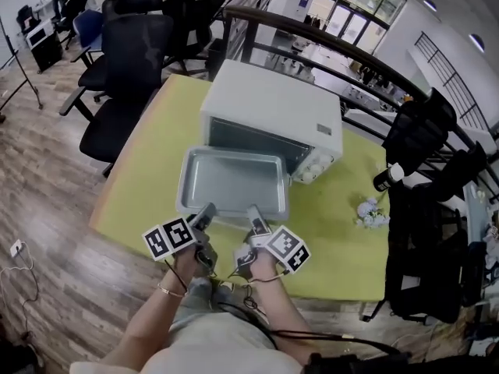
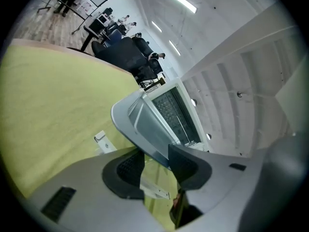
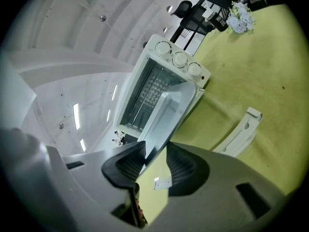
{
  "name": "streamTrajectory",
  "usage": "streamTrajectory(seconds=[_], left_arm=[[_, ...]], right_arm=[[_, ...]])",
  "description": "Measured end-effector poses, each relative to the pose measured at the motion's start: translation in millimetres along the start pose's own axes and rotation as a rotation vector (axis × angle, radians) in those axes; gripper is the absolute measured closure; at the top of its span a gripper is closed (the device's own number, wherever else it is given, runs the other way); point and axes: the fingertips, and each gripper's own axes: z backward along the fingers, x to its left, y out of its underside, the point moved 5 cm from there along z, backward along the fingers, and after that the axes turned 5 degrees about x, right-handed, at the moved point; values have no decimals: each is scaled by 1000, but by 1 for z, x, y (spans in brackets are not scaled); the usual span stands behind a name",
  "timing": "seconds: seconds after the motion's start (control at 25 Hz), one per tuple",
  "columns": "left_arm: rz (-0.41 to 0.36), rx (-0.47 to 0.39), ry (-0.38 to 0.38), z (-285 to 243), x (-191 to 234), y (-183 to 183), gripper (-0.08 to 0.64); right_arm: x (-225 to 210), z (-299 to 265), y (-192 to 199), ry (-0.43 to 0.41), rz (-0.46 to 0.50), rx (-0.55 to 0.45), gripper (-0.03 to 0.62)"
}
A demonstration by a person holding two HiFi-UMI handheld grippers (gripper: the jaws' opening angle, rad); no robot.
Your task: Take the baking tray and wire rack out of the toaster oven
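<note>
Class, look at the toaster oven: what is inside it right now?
A wire rack shows inside the toaster oven. The tray, drawn out in front, covers the opening's lower part.

Bright, even light; sharp centres, fisheye-warped edges.

The oven (image 1: 273,111) stood on the table (image 1: 148,170), toward its far side, with its mouth facing the person. Its knobs (image 1: 312,166) sat to the right of the mouth. The rack (image 2: 169,111) lay inside the oven. The tray (image 1: 234,179) reached out from the mouth toward the person, over the table. The left gripper (image 1: 209,211) was clamped on the tray's near rim at the left, and the right gripper (image 1: 255,215) on the same rim just to its right. Flowers (image 1: 371,211) lay on the table, right of the tray. Chairs (image 1: 125,76) stood beyond the table's left edge, and a railing (image 1: 327,41) ran behind the oven.
</note>
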Motion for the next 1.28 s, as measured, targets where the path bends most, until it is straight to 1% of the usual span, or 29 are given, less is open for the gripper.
streamTrajectory(seconds=[0.4, 0.68, 0.96, 1.28], left_arm=[[78, -167, -93, 56, 35, -18, 414], [134, -280, -148, 97, 68, -36, 414], [183, -398, -208, 140, 84, -43, 414], [244, -479, -263, 172, 112, -46, 414]], right_arm=[[30, -37, 47, -71, 48, 177, 462], [54, -71, 88, -117, 93, 299, 460], [80, -88, 123, -163, 129, 422, 460], [92, -109, 163, -181, 160, 529, 460]])
